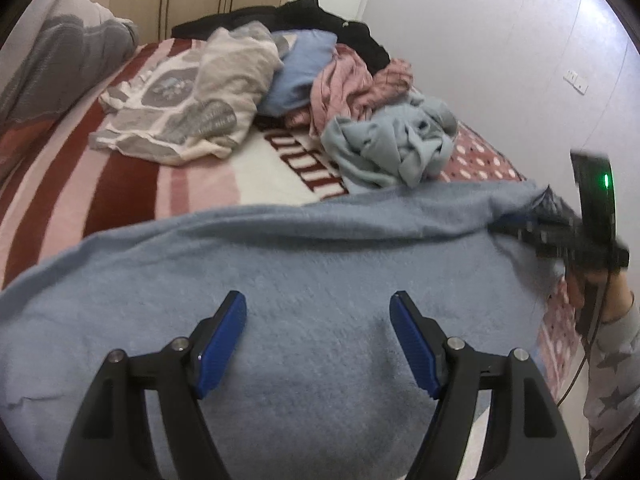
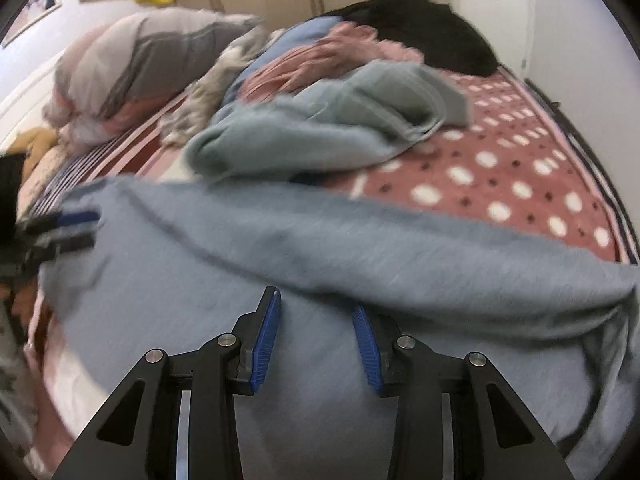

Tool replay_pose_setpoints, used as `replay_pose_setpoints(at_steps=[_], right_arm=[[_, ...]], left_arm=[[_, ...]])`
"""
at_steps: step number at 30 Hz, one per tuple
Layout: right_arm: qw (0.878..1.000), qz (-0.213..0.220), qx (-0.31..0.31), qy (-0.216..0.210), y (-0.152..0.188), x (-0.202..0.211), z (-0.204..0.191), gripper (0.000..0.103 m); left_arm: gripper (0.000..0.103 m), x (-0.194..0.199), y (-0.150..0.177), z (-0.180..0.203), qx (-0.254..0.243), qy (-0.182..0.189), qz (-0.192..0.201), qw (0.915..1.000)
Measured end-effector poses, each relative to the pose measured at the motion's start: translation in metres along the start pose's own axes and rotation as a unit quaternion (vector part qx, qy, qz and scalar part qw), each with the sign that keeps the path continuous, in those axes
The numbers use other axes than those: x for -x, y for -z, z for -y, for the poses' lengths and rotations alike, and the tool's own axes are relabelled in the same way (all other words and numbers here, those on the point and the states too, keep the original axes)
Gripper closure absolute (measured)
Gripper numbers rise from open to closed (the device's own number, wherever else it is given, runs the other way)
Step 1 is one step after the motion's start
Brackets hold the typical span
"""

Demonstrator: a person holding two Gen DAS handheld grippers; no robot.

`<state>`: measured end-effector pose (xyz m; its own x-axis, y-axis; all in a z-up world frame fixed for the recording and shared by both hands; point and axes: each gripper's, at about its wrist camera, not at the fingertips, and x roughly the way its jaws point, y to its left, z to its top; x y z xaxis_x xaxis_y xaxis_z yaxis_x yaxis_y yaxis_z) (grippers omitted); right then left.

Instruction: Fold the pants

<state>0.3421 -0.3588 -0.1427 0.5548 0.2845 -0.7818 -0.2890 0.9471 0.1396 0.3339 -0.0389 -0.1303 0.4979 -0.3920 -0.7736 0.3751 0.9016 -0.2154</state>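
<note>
while the blue fleece pants (image 1: 304,280) lie spread across the near part of the bed (image 1: 132,184), both claws hang over the cloth with nothing between their pads. the left gripper (image 1: 318,312) is spread wide above the middle of the fabric; the right gripper (image 2: 316,320) is also released, though parted less, over a raised ridge of the same cloth. in the left view the right tool shows near the pants' far right edge, blurred, so whether it touches the hem there i cannot tell. the step in hand looks like smoothing and taking the edges for a fold. to do it well, each claw should pinch a corner or hem rather than the loose middle, and the two should lift and carry evenly so the layers land flush. the crumpled pale blue garment (image 1: 388,148) lies just beyond the far edge; the fold should stay clear of it.
</note>
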Motion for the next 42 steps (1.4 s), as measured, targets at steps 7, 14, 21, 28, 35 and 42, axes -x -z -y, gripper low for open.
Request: replay_pose_setpoints(at_steps=[7,14,21,28,35,42], right_arm=[[0.999,0.005,-0.031,0.04,-0.032,-0.014,0.043,0.075],[0.997,0.048,-0.025,0.063,-0.023,0.047,0.052,0.062],[0.988,0.077,-0.019,0.134,0.035,0.149,0.082,0.044],[0.983,0.072,0.011,0.166,0.102,0.183,0.084,0.036],[0.993,0.061,-0.048,0.092,0.14,0.164,0.088,0.037],[0.994,0.063,-0.082,0.043,0.147,0.147,0.091,0.049]], left_arm=[[0.032,-0.008,0.0,-0.001,0.002,-0.004,-0.003,1.0],[0.032,0.001,-0.003,0.004,0.006,0.002,0.01,0.9999],[0.024,0.032,-0.007,0.028,-0.016,0.011,0.051,0.9985],[0.023,0.051,-0.003,0.065,-0.045,0.029,0.075,0.9957],[0.023,0.056,0.005,0.086,-0.06,0.031,0.074,0.995],[0.023,0.055,0.009,0.093,-0.061,0.024,0.067,0.9956]])
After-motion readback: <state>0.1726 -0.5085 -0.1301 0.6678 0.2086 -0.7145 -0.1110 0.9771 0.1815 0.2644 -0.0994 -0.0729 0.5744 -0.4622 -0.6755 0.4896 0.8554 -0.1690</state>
